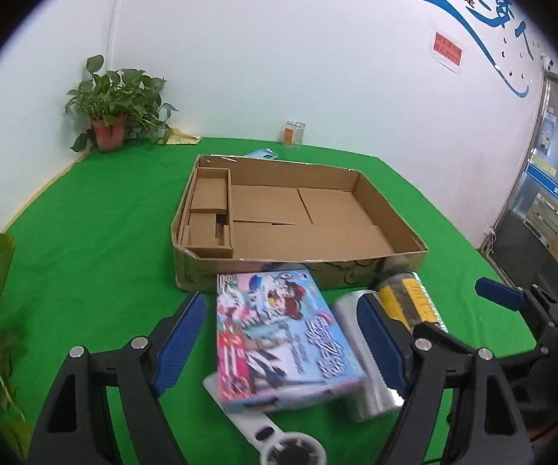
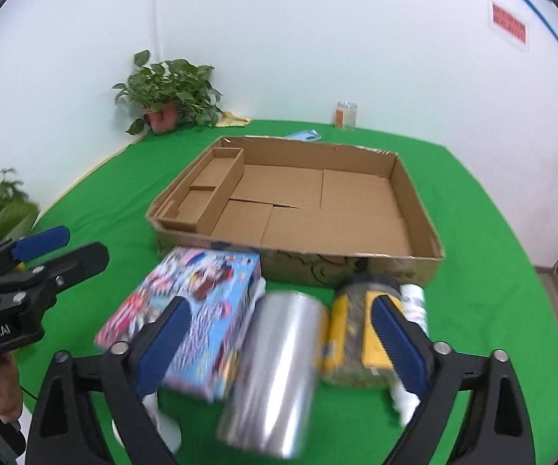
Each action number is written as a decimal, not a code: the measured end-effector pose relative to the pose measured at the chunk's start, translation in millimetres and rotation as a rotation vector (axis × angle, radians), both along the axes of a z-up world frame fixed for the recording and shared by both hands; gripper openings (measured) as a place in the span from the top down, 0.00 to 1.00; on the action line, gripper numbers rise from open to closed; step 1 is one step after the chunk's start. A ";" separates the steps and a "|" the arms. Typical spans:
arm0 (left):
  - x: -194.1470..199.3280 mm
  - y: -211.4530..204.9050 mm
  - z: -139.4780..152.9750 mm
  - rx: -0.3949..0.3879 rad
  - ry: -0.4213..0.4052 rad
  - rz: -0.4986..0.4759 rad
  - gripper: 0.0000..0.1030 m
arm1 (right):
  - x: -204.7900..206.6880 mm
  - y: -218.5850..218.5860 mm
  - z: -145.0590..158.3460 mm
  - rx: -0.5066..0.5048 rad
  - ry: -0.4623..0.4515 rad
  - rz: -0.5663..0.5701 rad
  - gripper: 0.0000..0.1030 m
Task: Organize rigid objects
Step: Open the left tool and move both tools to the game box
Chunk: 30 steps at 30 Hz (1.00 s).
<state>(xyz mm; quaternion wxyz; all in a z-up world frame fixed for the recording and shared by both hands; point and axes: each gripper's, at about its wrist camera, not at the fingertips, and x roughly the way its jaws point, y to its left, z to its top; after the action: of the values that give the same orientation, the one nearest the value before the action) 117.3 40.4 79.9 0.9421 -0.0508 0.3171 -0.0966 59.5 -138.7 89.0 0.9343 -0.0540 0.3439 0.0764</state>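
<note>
item: colourful toy box [image 1: 282,339], flat, lying on the green table [image 1: 104,201] just before the cardboard tray [image 1: 185,209], its near end resting on a white handheld fan [image 1: 279,445].
handling: likely light and stiff with glossy faces; take hold across the two long edges.
neighbours: silver cylinder [image 2: 275,372] on its side, touching the box; yellow-labelled jar [image 2: 360,329] beside that, against the tray's front wall; a white bottle [image 2: 414,302] behind it. both cylinders look smooth and could roll.
left gripper [image 1: 282,341]: fingers wide, either side of the box, holding nothing.
right gripper [image 2: 279,352]: fingers fully wide, empty, over the cylinder.
room: tray's large compartment bare; low walls to clear; open table to the left.
</note>
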 end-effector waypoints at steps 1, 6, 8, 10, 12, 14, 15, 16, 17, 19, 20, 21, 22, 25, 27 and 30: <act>-5.9 -3.7 1.4 0.003 -0.005 0.002 0.22 | -12.8 -3.4 1.4 -0.006 -0.009 0.004 0.01; -21.9 -19.0 6.4 0.025 -0.004 -0.010 0.22 | -53.9 -18.8 2.6 -0.015 -0.027 -0.005 0.00; -21.4 -21.9 5.6 0.031 0.011 -0.020 0.22 | -58.0 -22.8 1.2 -0.001 -0.023 -0.009 0.01; -20.1 -21.3 3.1 0.017 0.033 -0.030 0.22 | -59.0 -24.3 0.5 0.007 -0.019 -0.003 0.01; -15.2 -18.6 -2.0 -0.018 0.070 -0.045 0.22 | -57.9 -22.9 -0.2 0.002 -0.016 0.009 0.01; -10.1 -14.6 -7.6 -0.048 0.097 -0.053 0.22 | -51.9 -18.5 -2.6 -0.005 -0.009 0.018 0.01; -5.5 -11.5 -11.1 -0.064 0.117 -0.055 0.23 | -51.7 -16.3 -3.7 -0.008 -0.002 0.029 0.01; -2.2 -9.4 -14.9 -0.075 0.134 -0.058 0.23 | -45.4 -12.2 -5.9 -0.014 0.006 0.038 0.01; 3.9 -5.5 -19.3 -0.086 0.157 -0.061 0.23 | -43.3 -8.6 -8.0 -0.026 0.012 0.045 0.01; 10.2 0.2 -25.5 -0.099 0.183 -0.063 0.23 | -37.6 -1.4 -13.4 -0.044 0.026 0.058 0.01; 14.4 3.0 -29.2 -0.107 0.199 -0.064 0.23 | -33.9 1.5 -16.5 -0.042 0.042 0.069 0.01; 19.4 5.8 -33.4 -0.117 0.218 -0.066 0.23 | -30.8 4.8 -19.3 -0.041 0.055 0.078 0.01; 23.9 8.5 -37.5 -0.126 0.234 -0.068 0.23 | -27.9 6.7 -21.3 -0.044 0.061 0.081 0.01; 33.7 14.5 -47.7 -0.150 0.271 -0.076 0.23 | -19.4 14.1 -27.5 -0.042 0.081 0.096 0.01; 39.7 18.0 -54.5 -0.164 0.290 -0.081 0.23 | -13.0 19.5 -32.4 -0.039 0.098 0.111 0.01; 48.6 23.9 -63.5 -0.188 0.318 -0.092 0.24 | -4.5 25.0 -39.1 -0.020 0.123 0.141 0.01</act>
<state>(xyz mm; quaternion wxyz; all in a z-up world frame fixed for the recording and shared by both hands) 165.9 64.3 16.4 0.8657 -0.1388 0.4537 -0.1596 54.9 -113.7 49.9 0.9032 -0.0827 0.3968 0.1416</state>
